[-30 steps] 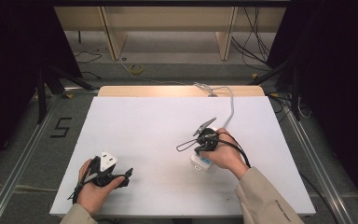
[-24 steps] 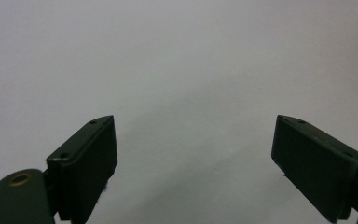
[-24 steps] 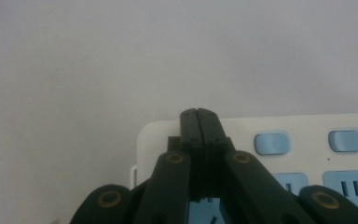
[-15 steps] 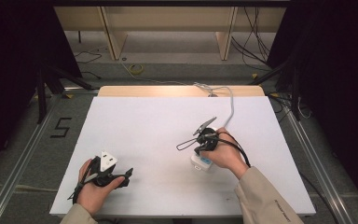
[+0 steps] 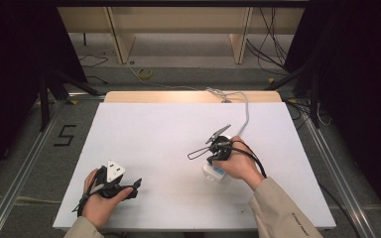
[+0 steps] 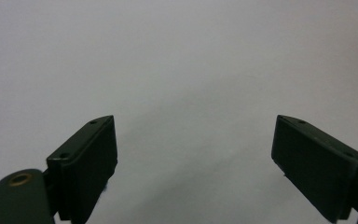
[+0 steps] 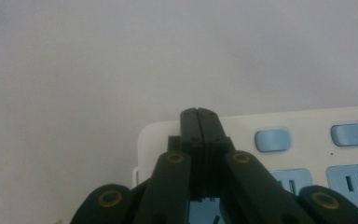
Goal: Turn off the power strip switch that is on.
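change since earlier: nothing moved that i can make out, both hands and grippers sit where they were a second ago, power strip same spot
table: white table [image 5: 168, 134], wooden strip along far edge, bare surface in left gripper view [image 6: 182, 60]
left gripper: left gripper [image 5: 138, 184] at near left of table, held in person's left hand [image 5: 99, 201], grey three-cornered plate on top, jaws point toward the right
left fingers: jaws spread wide in left gripper view, left gripper [image 6: 196, 158] has bare table between pads, pad [image 6: 89, 163] at left and other pad at right well apart, gripping nothing, touching nothing that shows
right gripper: right gripper [image 5: 213, 171] right of centre, held in right hand [image 5: 238, 163], beige sleeve [image 5: 283, 210] behind it, grey plate tilted up on top, pointing down at the near side
right fingers: pressed together, no gap, right gripper [image 7: 198, 114] tips over the corner of the power strip, nothing clamped between them; whether tips touch the strip cannot tell
power strip: white power strip [image 5: 213, 173] on table under the right hand, mostly hidden in high view; in right gripper view power strip [image 7: 307, 135] shows light blue switches and light blue sockets, rounded corner just under the tips
cable: white cable [image 5: 245, 111] runs from the right hand area to far edge of table
floor: "5" mark [image 5: 64, 135] on floor left of table
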A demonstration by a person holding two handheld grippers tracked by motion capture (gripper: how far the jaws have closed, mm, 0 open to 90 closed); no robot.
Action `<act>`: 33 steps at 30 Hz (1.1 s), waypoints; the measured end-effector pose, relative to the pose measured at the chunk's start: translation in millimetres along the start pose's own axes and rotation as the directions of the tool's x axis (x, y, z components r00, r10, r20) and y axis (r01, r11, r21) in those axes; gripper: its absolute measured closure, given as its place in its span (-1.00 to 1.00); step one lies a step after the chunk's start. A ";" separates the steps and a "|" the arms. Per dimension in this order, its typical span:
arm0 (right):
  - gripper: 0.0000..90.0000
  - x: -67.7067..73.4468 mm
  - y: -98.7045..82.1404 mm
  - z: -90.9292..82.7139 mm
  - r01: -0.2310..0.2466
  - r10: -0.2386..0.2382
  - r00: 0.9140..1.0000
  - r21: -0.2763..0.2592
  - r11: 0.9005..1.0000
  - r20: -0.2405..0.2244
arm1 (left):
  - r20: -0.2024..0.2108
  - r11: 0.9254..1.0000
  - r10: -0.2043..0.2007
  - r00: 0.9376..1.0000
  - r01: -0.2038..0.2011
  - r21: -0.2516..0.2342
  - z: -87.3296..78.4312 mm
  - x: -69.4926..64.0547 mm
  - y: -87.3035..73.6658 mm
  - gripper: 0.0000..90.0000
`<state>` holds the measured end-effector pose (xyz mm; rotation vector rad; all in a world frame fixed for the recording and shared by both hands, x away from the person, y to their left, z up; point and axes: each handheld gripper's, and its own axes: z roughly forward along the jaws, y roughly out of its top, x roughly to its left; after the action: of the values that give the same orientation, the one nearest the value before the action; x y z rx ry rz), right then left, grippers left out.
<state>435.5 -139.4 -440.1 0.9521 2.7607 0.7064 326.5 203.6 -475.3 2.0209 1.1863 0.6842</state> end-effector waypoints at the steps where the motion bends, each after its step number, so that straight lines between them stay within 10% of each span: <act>1: 1.00 -0.1 -0.2 0.1 0.001 -0.001 1.000 -0.001 1.000 0.001 | 0.000 1.000 0.000 1.000 0.000 0.000 -0.1 -0.1 0.0 -0.69; 33: 1.00 4.1 -5.9 -4.8 -0.005 0.007 0.999 -0.061 0.998 0.035 | 0.000 1.000 -0.002 1.000 0.002 0.003 0.6 0.6 -0.3 -0.69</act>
<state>427.7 -142.8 -438.6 0.9519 2.6907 0.7632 327.1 204.1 -475.8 2.0219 1.1897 0.6822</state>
